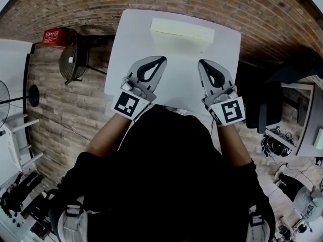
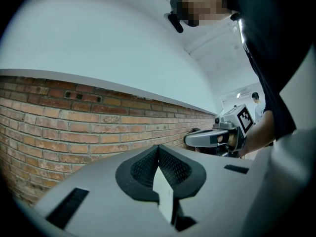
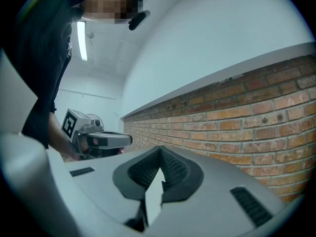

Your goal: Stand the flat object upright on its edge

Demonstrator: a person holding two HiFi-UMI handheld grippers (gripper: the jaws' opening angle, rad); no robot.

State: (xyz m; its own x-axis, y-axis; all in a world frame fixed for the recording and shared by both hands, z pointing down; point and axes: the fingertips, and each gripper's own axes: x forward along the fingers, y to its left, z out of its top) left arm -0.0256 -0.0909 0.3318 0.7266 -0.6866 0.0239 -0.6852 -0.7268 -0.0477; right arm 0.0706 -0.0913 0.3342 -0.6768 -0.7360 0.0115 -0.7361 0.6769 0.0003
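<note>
Scene at the white table (image 1: 126,59), seen from above the person's shoulders. The flat object (image 1: 182,30), a pale cream slab, sits near the table's far edge, squarely between the lines of the two tools and well clear of both. From this steep angle a narrow cream band shows above a paler face, and it cannot be settled whether the slab lies on its broad side or already stands on its long edge. The left gripper (image 1: 160,60) and right gripper (image 1: 203,63) are held level over the near half of the table, roughly a mirrored pair, each with its jaws pressed together on nothing. Both gripper views look past the slab to the brick wall (image 2: 74,127). This symmetric stance would suit either approaching the slab from both ends or leaving it standing unsupported.
</note>
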